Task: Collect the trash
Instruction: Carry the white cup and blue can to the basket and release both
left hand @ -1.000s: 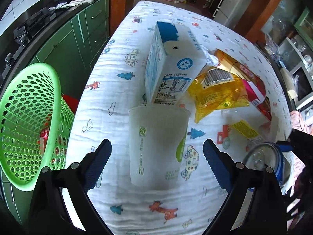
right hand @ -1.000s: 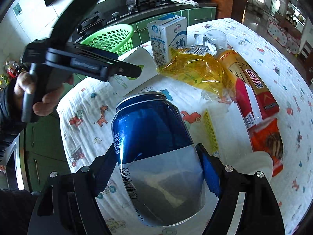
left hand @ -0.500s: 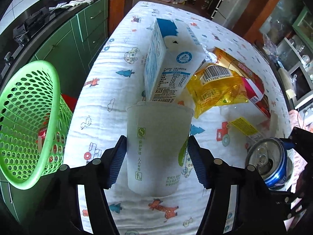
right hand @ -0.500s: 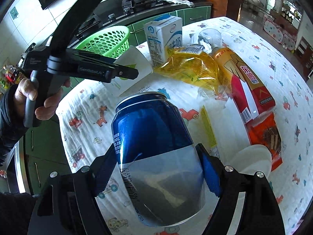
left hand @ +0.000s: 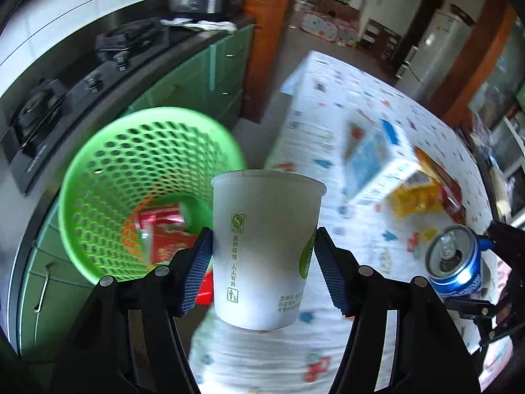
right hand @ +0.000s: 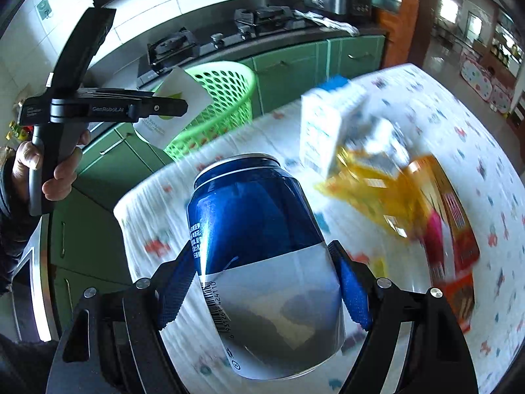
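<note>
You are in a kitchen: a white tiled wall, a black gas hob [left hand: 82,75] on a dark counter at ten o'clock, green cabinet fronts [left hand: 210,75] beneath it, and a table under a white cloth [left hand: 357,108] printed with little cars and trees.

In the left wrist view, the green mesh basket [left hand: 108,177] sits at nine o'clock, beside the table edge, with a red packet [left hand: 164,229] lying in its bottom. Your left gripper [left hand: 262,259] is clamped on a white paper cup [left hand: 262,229], upright, blue pads pressed to both of its sides, and the cup hangs off the cloth, level with the basket's rim and just to its right. At two o'clock a blue and white milk carton [left hand: 377,161] stands blurred on the cloth, with a yellow wrapper [left hand: 416,197] touching it. At four o'clock your right gripper [left hand: 459,262] carries the blue drink can [left hand: 456,259].

In the right wrist view, your hand [right hand: 42,167] on the left tool shows at nine o'clock. Your right gripper [right hand: 262,285] squeezes the can's silver lower half, clear of the table. An orange and red packet [right hand: 449,203] lies at three o'clock.
</note>
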Action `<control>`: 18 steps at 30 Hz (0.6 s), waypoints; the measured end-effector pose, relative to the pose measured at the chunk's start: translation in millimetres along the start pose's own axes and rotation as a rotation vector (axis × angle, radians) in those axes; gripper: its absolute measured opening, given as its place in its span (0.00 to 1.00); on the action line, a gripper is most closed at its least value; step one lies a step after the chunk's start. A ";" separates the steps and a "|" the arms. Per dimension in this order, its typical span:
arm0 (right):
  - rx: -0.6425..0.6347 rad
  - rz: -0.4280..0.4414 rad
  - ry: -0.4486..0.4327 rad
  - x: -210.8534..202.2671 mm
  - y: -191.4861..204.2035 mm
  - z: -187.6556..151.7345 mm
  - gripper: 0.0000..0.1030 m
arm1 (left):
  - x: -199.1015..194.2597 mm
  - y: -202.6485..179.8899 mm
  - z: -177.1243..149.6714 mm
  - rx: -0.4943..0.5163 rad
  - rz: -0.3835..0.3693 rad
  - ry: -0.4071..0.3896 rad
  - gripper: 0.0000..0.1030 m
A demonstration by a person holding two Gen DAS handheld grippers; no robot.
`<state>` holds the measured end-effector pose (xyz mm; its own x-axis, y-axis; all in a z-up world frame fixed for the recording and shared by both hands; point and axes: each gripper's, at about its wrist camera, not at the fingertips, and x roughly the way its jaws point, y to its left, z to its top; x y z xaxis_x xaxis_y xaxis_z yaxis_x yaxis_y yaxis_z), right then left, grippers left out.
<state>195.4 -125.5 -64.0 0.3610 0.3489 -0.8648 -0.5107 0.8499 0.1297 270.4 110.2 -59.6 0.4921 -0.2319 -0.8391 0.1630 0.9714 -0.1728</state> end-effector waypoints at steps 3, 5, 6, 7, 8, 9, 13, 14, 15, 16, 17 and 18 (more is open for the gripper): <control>-0.015 0.013 -0.009 8.7 11.0 20.7 0.74 | 1.1 38.0 9.4 -0.062 0.047 -0.002 0.61; -0.025 0.020 -0.014 15.0 18.3 35.8 0.74 | 4.8 58.3 12.7 -0.089 0.075 0.001 0.61; -0.031 0.022 -0.016 18.5 21.4 43.5 0.74 | 7.7 68.0 14.9 -0.104 0.084 0.004 0.61; -0.038 0.025 -0.020 22.2 25.8 52.4 0.74 | 10.9 80.0 17.3 -0.120 0.090 0.007 0.61; -0.041 0.028 -0.023 24.7 28.6 58.4 0.74 | 13.5 89.7 20.2 -0.130 0.098 0.011 0.61; -0.044 0.030 -0.025 28.1 32.6 65.6 0.74 | 16.8 97.9 22.2 -0.138 0.104 0.015 0.61; -0.049 0.036 -0.030 43.8 45.1 93.5 0.74 | 30.2 122.4 25.4 -0.154 0.125 0.035 0.62; -0.047 0.039 -0.029 49.1 48.0 101.3 0.74 | 32.4 127.4 25.3 -0.159 0.130 0.039 0.63; -0.045 0.043 -0.029 53.1 50.0 107.4 0.74 | 34.0 131.6 24.8 -0.167 0.133 0.044 0.63; -0.041 0.048 -0.030 57.8 52.6 114.8 0.74 | 36.1 137.8 23.6 -0.179 0.128 0.047 0.63; -0.039 0.051 -0.030 62.8 55.5 122.8 0.74 | 37.9 142.0 23.2 -0.188 0.123 0.049 0.64; -0.038 0.054 -0.032 66.1 57.6 128.2 0.74 | 39.4 145.2 22.8 -0.196 0.121 0.052 0.71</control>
<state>290.0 -2.8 -51.6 0.3568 0.4064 -0.8411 -0.5586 0.8145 0.1566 333.0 240.9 -106.0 0.4522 -0.1154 -0.8844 -0.0661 0.9845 -0.1622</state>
